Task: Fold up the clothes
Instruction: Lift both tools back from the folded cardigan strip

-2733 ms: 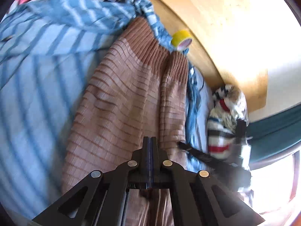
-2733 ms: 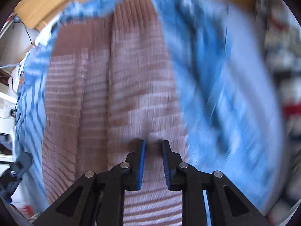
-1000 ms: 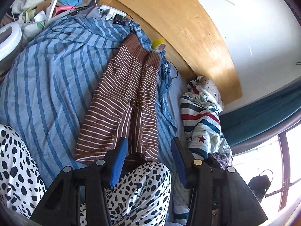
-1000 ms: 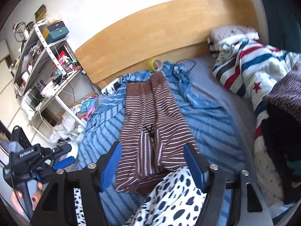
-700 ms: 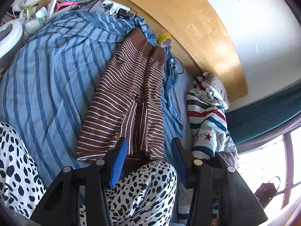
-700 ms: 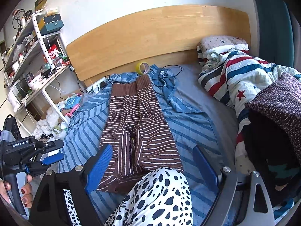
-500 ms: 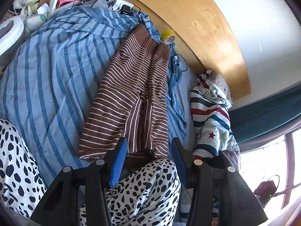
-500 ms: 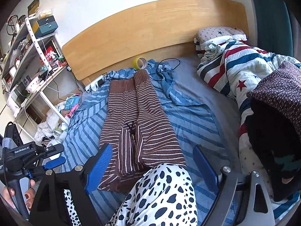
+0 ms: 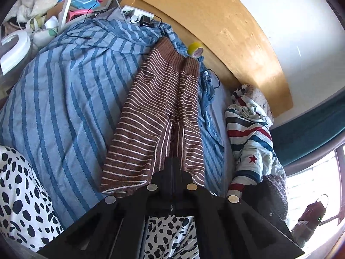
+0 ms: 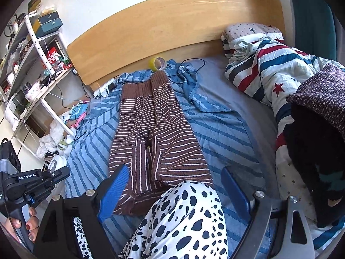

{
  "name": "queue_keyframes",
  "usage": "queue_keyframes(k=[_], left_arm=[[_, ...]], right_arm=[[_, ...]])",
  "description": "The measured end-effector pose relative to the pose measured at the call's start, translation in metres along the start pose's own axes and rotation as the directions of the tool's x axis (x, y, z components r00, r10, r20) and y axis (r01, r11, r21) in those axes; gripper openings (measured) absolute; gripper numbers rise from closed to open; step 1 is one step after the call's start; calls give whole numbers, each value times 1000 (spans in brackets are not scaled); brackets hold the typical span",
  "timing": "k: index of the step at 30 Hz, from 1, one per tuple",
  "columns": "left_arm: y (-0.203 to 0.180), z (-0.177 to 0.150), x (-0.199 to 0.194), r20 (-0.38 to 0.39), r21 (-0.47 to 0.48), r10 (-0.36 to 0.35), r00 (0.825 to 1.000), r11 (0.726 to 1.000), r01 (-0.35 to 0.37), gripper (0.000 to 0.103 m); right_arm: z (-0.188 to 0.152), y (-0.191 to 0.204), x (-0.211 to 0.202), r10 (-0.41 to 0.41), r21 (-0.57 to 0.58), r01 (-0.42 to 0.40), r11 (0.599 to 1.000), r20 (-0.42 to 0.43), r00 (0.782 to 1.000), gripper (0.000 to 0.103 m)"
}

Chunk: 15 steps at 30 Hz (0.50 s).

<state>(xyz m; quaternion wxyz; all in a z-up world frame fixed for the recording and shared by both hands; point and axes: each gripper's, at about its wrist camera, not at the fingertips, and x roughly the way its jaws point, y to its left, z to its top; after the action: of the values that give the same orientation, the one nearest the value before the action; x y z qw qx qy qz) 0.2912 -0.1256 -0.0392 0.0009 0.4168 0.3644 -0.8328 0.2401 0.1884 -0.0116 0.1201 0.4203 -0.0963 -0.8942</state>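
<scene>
A brown knit garment with thin white stripes (image 9: 151,112) lies flat and lengthwise on the blue striped bedcover (image 9: 64,99), its ribbed ends toward the headboard. My left gripper (image 9: 173,166) hovers over the garment's near edge. Its jaws are closing and stand together with nothing between them. In the right wrist view the garment (image 10: 172,133) runs up the middle. My right gripper (image 10: 174,172) is open wide above a knee in spotted fabric (image 10: 185,211), and its blue pads (image 10: 114,192) touch nothing. The left gripper's body (image 10: 38,181) shows at lower left, held by a hand.
A yellow tape roll (image 10: 158,63) and a power strip (image 9: 138,16) with cables lie by the wooden headboard (image 10: 172,26). A star-and-stripe duvet (image 10: 276,69) and dark clothes (image 10: 319,142) fill the right side. Shelves (image 10: 32,49) stand on the left.
The left jaws have gone from open to shut. The right jaws have spread wider. Both views have sunk a little toward the garment's near end.
</scene>
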Motion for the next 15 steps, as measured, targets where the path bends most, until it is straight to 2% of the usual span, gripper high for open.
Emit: queue_keyframes(k=[5, 8, 10, 11, 12, 13, 14, 15], left_arm=[[-8, -1, 4, -7, 26, 7, 1000, 1000, -7, 0], [-2, -1, 9, -28, -24, 37, 999, 999, -38, 0], [5, -2, 17, -91, -72, 51, 995, 996, -58, 4], [9, -3, 22, -121, -93, 46, 992, 994, -58, 16], [12, -4, 24, -130, -114, 31, 991, 992, -46, 38], [15, -5, 25, -131, -136, 14, 991, 990, -32, 49], [18, -6, 26, -131, -157, -4, 991, 987, -17, 65], [21, -7, 26, -125, -174, -22, 992, 985, 0, 69]], right_arm=[[0, 0, 2, 1, 0, -1, 1000, -12, 1000, 90], [-1, 0, 3, 3, 2, -3, 1000, -19, 1000, 90], [-1, -2, 5, 7, 3, -7, 1000, -26, 1000, 90], [-1, -3, 6, 12, 8, -12, 1000, -32, 999, 90], [-1, -4, 8, 23, 19, -22, 1000, -41, 999, 90], [-1, -6, 10, 34, 30, -33, 999, -49, 998, 90], [-2, -8, 11, 46, 42, -44, 998, -57, 997, 90], [-2, -9, 13, 52, 50, -48, 998, -62, 997, 90]])
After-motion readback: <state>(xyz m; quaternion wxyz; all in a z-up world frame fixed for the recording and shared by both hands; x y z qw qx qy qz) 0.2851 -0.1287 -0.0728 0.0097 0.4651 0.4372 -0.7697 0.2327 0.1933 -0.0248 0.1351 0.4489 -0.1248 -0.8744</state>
